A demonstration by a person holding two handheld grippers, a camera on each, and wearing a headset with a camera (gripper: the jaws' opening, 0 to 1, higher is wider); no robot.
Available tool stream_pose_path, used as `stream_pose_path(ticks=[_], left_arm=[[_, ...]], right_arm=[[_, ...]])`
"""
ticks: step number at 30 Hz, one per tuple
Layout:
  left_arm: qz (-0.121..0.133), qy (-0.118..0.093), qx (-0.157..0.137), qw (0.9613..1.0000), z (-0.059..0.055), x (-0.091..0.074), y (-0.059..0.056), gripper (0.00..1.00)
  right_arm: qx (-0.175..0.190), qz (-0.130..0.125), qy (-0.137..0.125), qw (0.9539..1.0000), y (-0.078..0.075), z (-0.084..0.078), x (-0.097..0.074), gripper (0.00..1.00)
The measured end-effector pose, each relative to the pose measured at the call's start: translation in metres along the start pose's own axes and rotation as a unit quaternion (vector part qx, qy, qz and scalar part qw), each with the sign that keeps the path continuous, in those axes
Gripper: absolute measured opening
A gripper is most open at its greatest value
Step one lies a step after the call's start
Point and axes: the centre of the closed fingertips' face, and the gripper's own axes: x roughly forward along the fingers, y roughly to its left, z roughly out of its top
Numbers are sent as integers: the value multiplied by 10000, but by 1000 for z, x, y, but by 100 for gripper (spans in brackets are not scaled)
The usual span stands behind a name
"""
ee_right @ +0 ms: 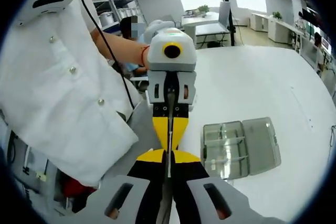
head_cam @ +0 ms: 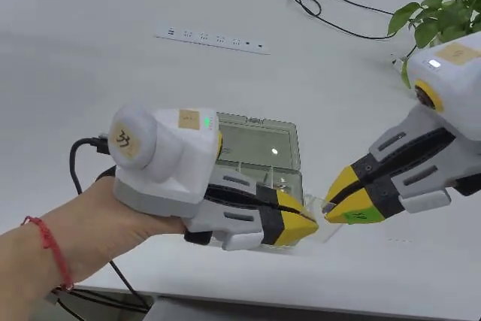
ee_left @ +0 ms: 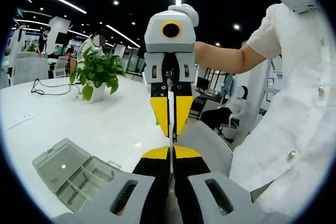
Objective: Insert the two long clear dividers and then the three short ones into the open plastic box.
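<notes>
The open clear plastic box (head_cam: 259, 148) lies on the white table, lid flat at the far side, its base partly hidden behind my left gripper (head_cam: 310, 223). Dividers stand inside the box (ee_left: 73, 174), also seen as the box (ee_right: 239, 148). My right gripper (head_cam: 331, 204) points at the left one, tip to tip, just in front of and to the right of the box. A thin clear divider (head_cam: 325, 219) spans the two tips. It shows edge-on as the divider (ee_left: 170, 141) between my left gripper (ee_left: 171, 153) and the right gripper (ee_left: 170, 132). Both pairs of jaws are shut on it.
A white power strip (head_cam: 212, 37) lies at the back of the table, with a black cable (head_cam: 331, 13) and a potted plant (head_cam: 440, 13) at the far right. The table's front edge (head_cam: 301, 302) runs just below the grippers. The left gripper's black cable (head_cam: 75, 171) hangs near it.
</notes>
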Motion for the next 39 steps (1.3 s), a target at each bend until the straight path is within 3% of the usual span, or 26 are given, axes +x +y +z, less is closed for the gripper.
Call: stream_pose_path(ticks=[10,29,39], left_arm=[[-6,28,72,10000,-2,-1,-1,0],[130,-24,-55,9999,-4,-5,3,0],[299,-9,-60,9995,-7,-11,8,9]], right_arm=[[-109,21,54,9999,1,-1,3,3],[-179,-42,68,9998,-3,1,6,3],[-199,-108,53,9997,-7,5,8,3]])
